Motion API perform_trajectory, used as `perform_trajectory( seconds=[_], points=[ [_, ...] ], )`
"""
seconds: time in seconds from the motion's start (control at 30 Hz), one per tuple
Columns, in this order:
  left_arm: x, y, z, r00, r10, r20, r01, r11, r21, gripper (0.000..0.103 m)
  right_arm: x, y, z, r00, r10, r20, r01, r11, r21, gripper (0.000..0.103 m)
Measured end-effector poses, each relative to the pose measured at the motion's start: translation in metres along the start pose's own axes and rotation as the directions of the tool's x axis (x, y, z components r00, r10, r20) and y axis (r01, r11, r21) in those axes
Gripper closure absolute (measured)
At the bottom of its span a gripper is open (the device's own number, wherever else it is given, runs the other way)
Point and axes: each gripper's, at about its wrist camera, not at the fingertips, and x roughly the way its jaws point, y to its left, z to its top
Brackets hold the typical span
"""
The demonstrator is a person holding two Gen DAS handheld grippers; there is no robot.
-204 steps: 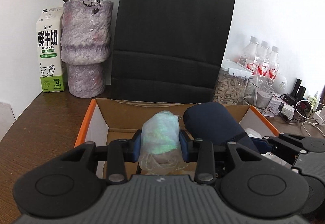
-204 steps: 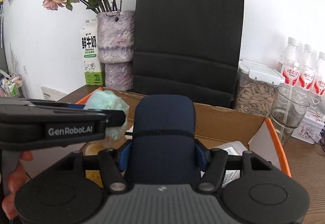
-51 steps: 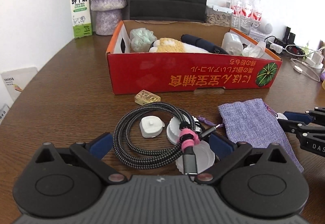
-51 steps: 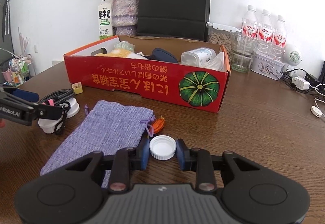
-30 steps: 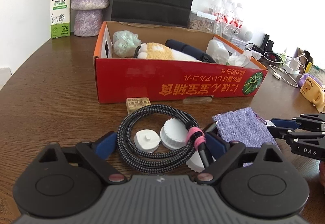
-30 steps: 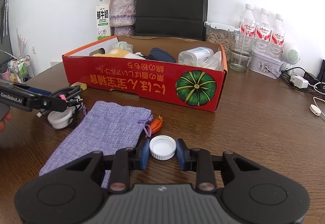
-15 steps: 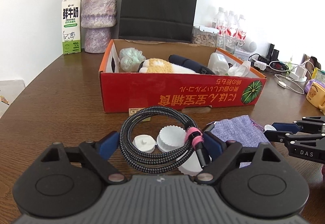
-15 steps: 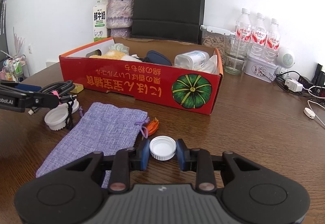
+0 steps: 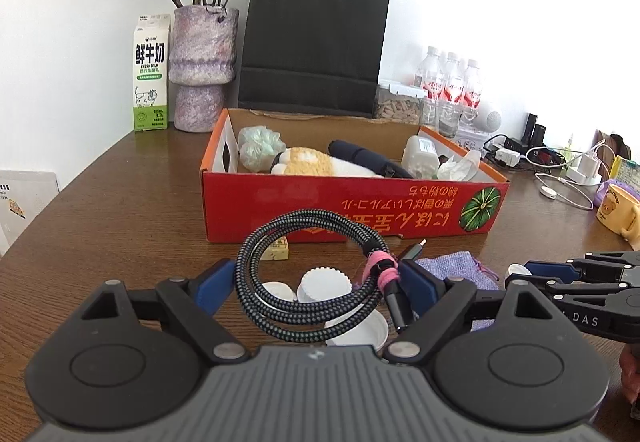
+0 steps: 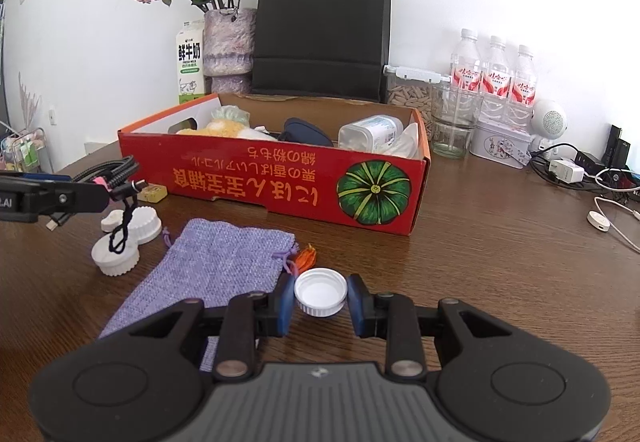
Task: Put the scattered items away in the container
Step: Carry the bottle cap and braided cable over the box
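Clamping the coiled cable (image 9: 308,274) between wide-set jaws, the left gripper (image 9: 316,284) holds it clear of the table (image 9: 120,209), in front of the red box (image 9: 344,201). The right gripper (image 10: 321,300) pinches a white cap (image 10: 320,292) beside the purple pouch (image 10: 216,266).
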Motion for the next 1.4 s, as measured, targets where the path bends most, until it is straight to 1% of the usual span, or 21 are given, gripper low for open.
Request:
perform_trajectory(
  seconds=[0.17,0.33,0.53,0.77,0.87,0.97,1.07,1.17,1.27,1.4],
  points=[
    [-0.012,-0.004,0.008,0.999,0.009,0.047,-0.009,1.0,0.004,0.014,-0.008,0.002,0.006,0.999,0.005,0.037,-0.005,1.0,0.013,0.076],
    [-0.025,-0.008,0.022,0.995,0.009,0.102,-0.01,1.0,0.01,0.014,-0.02,0.006,0.019,0.996,0.014,0.087,-0.015,1.0,0.012,0.076],
    [-0.037,-0.013,0.047,0.984,0.001,0.177,-0.004,1.0,0.012,0.014,-0.032,0.012,0.047,0.986,0.035,0.164,-0.034,0.999,-0.004,0.076],
    [-0.036,-0.021,0.08,0.968,-0.009,0.25,0.007,1.0,0.01,0.014,-0.032,0.018,0.084,0.97,0.047,0.239,-0.043,0.999,-0.025,0.076],
    [-0.031,-0.02,0.094,0.963,-0.011,0.27,0.018,1.0,-0.023,0.014,-0.026,0.019,0.101,0.963,0.048,0.264,-0.045,0.999,-0.018,0.076],
    [-0.024,-0.019,0.107,0.956,-0.01,0.293,0.021,0.999,-0.034,0.014,-0.015,0.017,0.116,0.958,0.054,0.28,-0.056,0.998,0.0,0.076],
    [-0.012,-0.02,0.118,0.953,-0.005,0.302,0.015,0.999,-0.033,0.014,-0.002,0.016,0.129,0.956,0.053,0.287,-0.057,0.998,0.006,0.076],
    [0.007,-0.018,0.127,0.956,0.003,0.293,0.006,1.0,-0.031,0.014,0.018,0.013,0.14,0.959,0.053,0.278,-0.061,0.998,0.018,0.076],
    [0.03,-0.011,0.134,0.962,0.015,0.272,-0.001,0.999,-0.052,0.014,0.039,0.009,0.147,0.963,0.056,0.265,-0.067,0.997,0.033,0.076],
    [0.062,0.0,0.138,0.971,0.03,0.238,-0.012,0.997,-0.078,0.014,0.07,0.004,0.151,0.973,0.066,0.223,-0.075,0.997,0.035,0.076]
  ],
)
